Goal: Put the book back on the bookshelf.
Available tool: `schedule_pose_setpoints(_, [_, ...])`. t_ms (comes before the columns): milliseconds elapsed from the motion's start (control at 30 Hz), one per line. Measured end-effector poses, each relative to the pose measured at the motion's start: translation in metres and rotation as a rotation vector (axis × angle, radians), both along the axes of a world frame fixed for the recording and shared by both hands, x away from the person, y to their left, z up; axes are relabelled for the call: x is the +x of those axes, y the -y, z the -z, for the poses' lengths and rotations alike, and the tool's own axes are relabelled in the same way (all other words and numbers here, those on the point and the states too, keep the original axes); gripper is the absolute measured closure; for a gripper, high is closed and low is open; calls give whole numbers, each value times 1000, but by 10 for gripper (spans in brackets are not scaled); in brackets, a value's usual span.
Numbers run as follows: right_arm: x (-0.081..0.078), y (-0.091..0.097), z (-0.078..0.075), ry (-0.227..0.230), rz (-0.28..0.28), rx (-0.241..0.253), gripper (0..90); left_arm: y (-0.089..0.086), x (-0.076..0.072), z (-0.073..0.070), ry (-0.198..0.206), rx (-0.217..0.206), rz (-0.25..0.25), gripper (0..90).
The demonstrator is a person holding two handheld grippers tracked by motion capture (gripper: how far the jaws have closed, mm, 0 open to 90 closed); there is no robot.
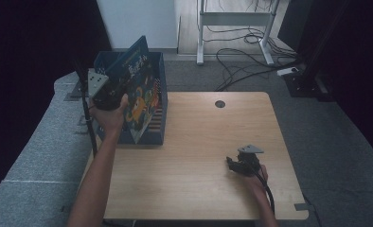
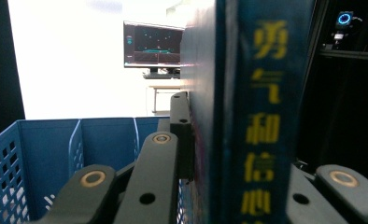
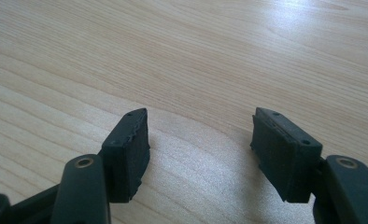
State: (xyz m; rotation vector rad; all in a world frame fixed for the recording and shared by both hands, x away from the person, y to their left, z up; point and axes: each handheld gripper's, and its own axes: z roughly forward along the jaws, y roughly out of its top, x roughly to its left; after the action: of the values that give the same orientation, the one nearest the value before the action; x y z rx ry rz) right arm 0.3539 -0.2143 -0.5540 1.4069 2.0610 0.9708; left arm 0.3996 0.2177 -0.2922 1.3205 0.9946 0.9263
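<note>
A dark blue picture book [image 1: 139,90] with yellow lettering on its spine [image 2: 261,121] stands tilted in the blue plastic basket [image 1: 158,127] at the table's far left corner. My left gripper [image 1: 120,92] is shut on the book, one black finger [image 2: 180,135] pressed flat against its cover. Perforated basket walls and dividers [image 2: 46,144] lie below and to the left of the jaws. My right gripper [image 1: 232,163] rests low over the wooden table [image 1: 199,142] near the front right. It is open [image 3: 201,140], with bare wood between its pads.
A round cable hole [image 1: 219,104] sits at the table's far middle. Beyond the table are grey carpet, loose cables [image 1: 241,61] and a white desk frame [image 1: 234,28]. A monitor [image 2: 152,44] stands far off past the basket.
</note>
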Motion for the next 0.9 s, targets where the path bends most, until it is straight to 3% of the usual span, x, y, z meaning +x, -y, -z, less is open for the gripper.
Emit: schedule_pose_setpoints(900, [0,1,0,-1,3,-1,359,21,30,5,-10,17,-35,820])
